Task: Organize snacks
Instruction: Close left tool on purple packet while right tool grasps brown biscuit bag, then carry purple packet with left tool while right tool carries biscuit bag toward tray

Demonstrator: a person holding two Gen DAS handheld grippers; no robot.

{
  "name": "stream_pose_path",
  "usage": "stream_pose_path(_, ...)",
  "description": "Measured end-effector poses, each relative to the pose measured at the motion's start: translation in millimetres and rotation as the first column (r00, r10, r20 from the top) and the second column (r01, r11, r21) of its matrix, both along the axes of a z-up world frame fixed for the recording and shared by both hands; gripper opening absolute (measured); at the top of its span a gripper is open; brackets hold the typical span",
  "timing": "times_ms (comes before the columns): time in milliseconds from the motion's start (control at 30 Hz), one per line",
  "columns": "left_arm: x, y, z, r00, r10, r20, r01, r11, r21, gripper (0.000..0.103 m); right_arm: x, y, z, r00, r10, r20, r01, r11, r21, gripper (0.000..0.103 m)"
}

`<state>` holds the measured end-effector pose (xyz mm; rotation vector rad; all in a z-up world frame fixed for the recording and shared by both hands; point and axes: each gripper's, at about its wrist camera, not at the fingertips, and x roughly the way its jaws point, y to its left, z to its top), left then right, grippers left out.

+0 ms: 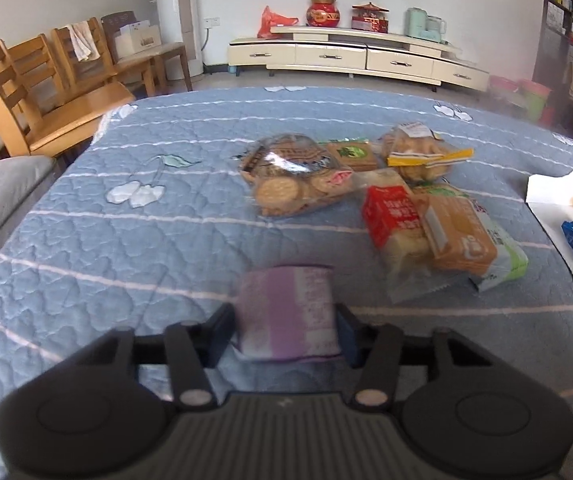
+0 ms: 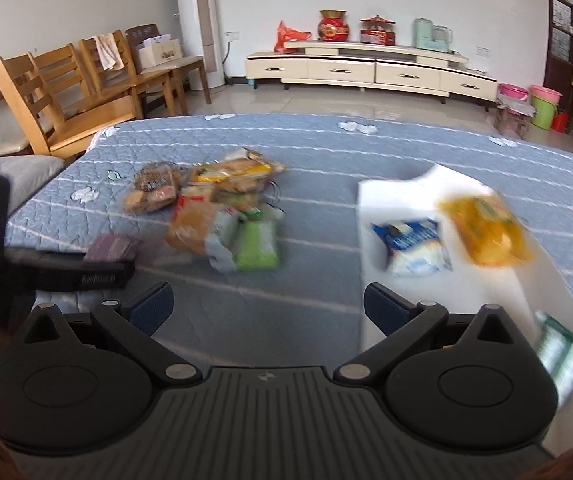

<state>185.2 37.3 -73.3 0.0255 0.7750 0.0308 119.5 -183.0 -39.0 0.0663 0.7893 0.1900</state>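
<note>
Purple-and-white snack packet clamped in left hand-held gripper; right hand-held gripper spread apart.

Black ribbed gripper bodies, blue-padded fingers.

Purple snack packet pinched upright between the left claw's fingers, heap of biscuit packs beyond it, blue and yellow packets on white tray ahead-right of the right claw.
</note>
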Motion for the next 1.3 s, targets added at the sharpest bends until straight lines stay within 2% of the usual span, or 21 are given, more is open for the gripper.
stream_pose_path(200, -11, 16, 3, 0.999, 0.042, 0.011, -0.041, 0.999, -0.029, 0.048, 50, 36, -14, 0.999, 0.016, -0.028, -0.016, 1.0, 0.02, 0.103)
stream_pose_path(467, -23, 31, 5, 0.998, 0.064, 0.023, -0.062, 0.997, -0.048, 0.048, 95, 63, -41, 0.995, -0.039, -0.087, 0.038, 0.999, -0.013, 0.103)
stream_pose_path(500, -23, 33, 5, 0.997, 0.067, 0.023, -0.065, 0.996, -0.054, 0.048, 96, 64, -43, 0.995, -0.038, -0.091, 0.037, 0.999, -0.016, 0.091)
stream_pose_path(533, -24, 34, 6, 0.997, 0.069, 0.023, -0.068, 0.996, -0.063, 0.048, 95, 65, -43, 0.996, -0.037, -0.083, 0.035, 0.999, -0.026, 0.071)
stream_pose_path(567, -25, 34, 6, 0.997, 0.071, 0.025, -0.069, 0.995, -0.07, 0.048, 94, 66, -42, 0.997, -0.03, -0.072, 0.027, 0.999, -0.03, 0.059)
stream_pose_path(600, -26, 34, 7, 0.997, 0.072, 0.026, -0.07, 0.995, -0.072, 0.048, 93, 67, -41, 0.997, -0.022, -0.072, 0.02, 0.999, -0.032, 0.058)
stream_pose_path(800, -36, 28, 16, 0.997, 0.063, 0.048, -0.06, 0.995, -0.074, 0.048, 76, 56, -33, 0.998, -0.011, -0.056, 0.01, 1.0, -0.02, 0.058)
stream_pose_path(1033, -56, 16, 31, 0.996, 0.044, 0.078, -0.038, 0.996, -0.079, 0.048, 34, 37, -11, 1.0, 0.004, -0.001, -0.004, 0.999, -0.037, 0.058)
stream_pose_path(1300, -80, 7, 47, 0.994, 0.033, 0.108, -0.026, 0.997, -0.072, 0.048, -10, 11, 3, 1.0, -0.015, 0.021, 0.016, 0.999, -0.046, 0.058)
